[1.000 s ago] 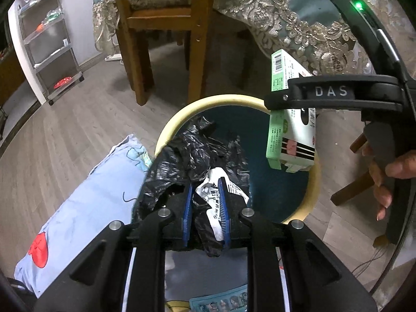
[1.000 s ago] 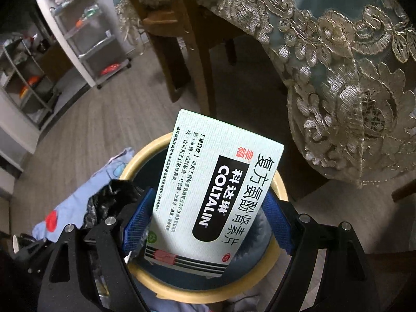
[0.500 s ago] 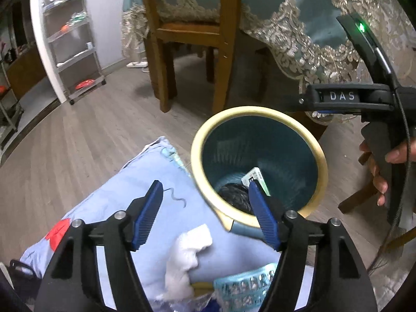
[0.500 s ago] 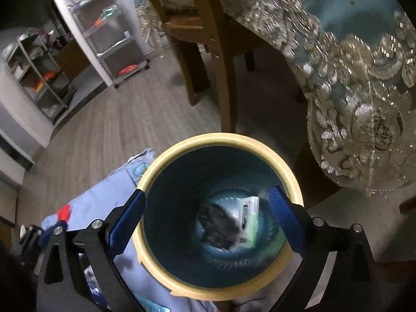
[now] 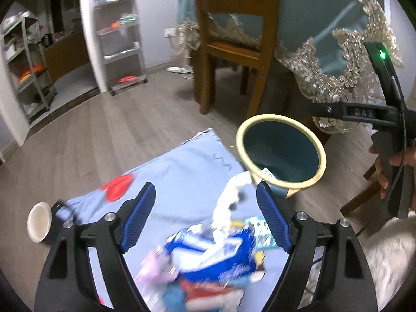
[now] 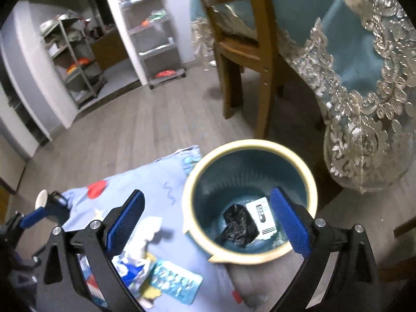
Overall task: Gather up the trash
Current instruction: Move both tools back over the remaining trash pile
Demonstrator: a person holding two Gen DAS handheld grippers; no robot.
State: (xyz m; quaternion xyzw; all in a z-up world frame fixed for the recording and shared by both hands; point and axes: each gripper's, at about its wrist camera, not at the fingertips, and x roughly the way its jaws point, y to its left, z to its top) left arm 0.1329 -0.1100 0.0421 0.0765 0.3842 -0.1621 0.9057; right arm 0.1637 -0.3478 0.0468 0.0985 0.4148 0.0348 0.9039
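Note:
A teal bin with a cream rim (image 6: pixel 249 144) stands on the floor beside a light blue cloth (image 6: pixel 156 179). At its bottom lie a black plastic bag (image 6: pixel 238 226) and a white medicine box (image 6: pixel 261 214). My right gripper (image 6: pixel 208 192) hangs open above the bin's near rim, nothing between its pads. My left gripper (image 5: pixel 205 189) is over the cloth (image 5: pixel 169 176), left of the bin (image 5: pixel 283 119), its jaws opening and empty. Under it lies a blurred pile of wrappers (image 5: pixel 208 254) and a white tissue (image 5: pixel 228 202). A blister pack (image 6: pixel 176 278) lies near a tissue (image 6: pixel 148 234).
A wooden chair (image 5: pixel 234 46) and a table draped in a lace-edged cloth (image 5: pixel 325 52) stand just behind the bin. Metal shelf racks (image 5: pixel 119 39) line the far wall. A paper cup (image 5: pixel 39 221) sits at the cloth's left edge. A hand (image 5: pixel 384 179) grips the right tool.
The left gripper opened and let the black bag fall into the bin; the right gripper opened and dropped the medicine box in. Both have risen and pulled back, the left one over the cloth.

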